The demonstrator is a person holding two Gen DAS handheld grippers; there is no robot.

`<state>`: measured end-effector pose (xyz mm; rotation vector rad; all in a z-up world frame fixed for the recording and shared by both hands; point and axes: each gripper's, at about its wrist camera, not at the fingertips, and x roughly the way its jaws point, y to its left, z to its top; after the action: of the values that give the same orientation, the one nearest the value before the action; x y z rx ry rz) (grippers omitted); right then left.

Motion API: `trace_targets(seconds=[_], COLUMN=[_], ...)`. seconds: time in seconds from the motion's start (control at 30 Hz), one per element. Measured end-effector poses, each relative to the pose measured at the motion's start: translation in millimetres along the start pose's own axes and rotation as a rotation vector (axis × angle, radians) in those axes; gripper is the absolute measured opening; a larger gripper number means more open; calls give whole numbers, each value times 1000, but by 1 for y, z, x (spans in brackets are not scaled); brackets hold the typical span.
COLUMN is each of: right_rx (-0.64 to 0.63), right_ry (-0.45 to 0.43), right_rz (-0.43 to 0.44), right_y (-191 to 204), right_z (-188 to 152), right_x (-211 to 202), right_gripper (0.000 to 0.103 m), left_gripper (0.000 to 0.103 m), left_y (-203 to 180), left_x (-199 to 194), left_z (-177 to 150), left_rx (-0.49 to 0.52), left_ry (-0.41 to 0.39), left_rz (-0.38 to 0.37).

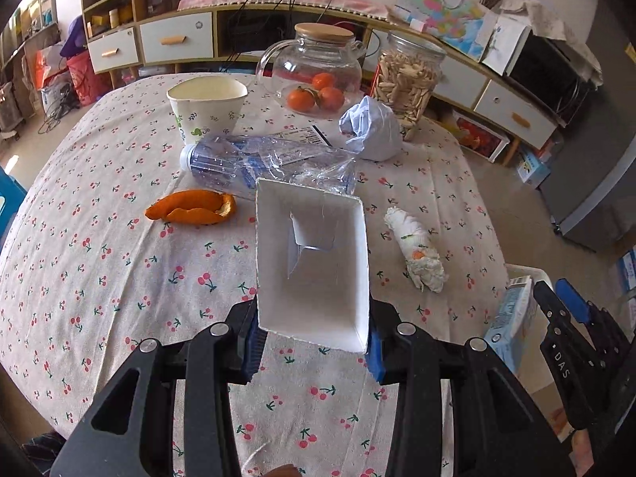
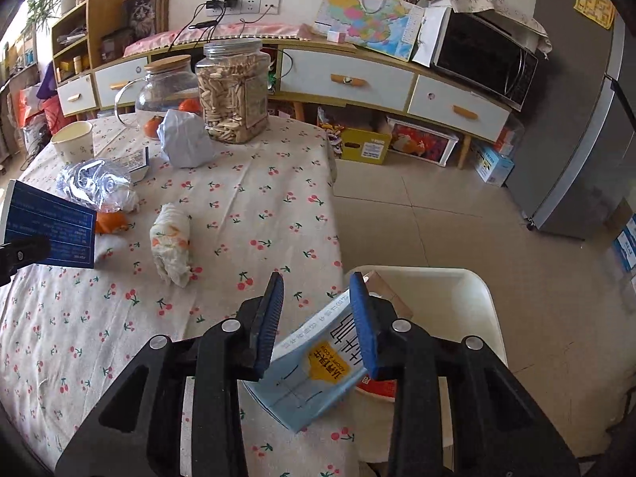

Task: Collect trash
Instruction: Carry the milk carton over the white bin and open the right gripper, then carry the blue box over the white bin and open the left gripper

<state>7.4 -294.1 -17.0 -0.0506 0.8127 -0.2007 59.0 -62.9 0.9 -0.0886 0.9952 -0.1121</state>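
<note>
The left hand-held gripper [image 1: 312, 332] is held level and pointing forward, its two blue-padded fingers [image 1: 251, 344] pressed against the sides of what they hold. The right hand-held gripper [image 2: 318, 324], just to its right, has its fingers [image 2: 363, 318] spread apart, not clamping.

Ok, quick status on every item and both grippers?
left gripper: shut on white box, open end facing the camera
right gripper: open, blue carton between its fingers over the bin
plastic bottle: crushed, lying down
paper cup: upright
orange peel: on table
tissue wad: crumpled
</note>
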Motion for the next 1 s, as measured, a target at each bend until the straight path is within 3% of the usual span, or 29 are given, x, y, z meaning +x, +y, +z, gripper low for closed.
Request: trace_targets(seconds=[0.13, 0.3, 0.5, 0.63, 0.8, 1.0], right_rx=[60, 192, 249, 286, 340, 377], right_ry=[-7, 75, 76, 64, 61, 5], right_rz=[-67, -130, -191, -223, -196, -201], right_y=[-31, -78, -102, -116, -128, -141], right_z=[-4, -15, -25, -26, -26, -22], right_x=[-3, 11, 9, 6, 3, -14], right_gripper=[30, 32, 67, 82, 83, 84], left_gripper=[40, 40, 40, 40, 40, 40], left_y=[-9, -27, -62, -88, -110, -131], left_x=[5, 10, 13, 12, 2, -5], left_z=[-3, -7, -17, -23, -32, -32], left_rx=[18, 55, 128, 176, 213, 219], left_ry=[7, 17, 22, 14, -26, -16], left_rz=[-3, -36, -86, -137, -183, -245])
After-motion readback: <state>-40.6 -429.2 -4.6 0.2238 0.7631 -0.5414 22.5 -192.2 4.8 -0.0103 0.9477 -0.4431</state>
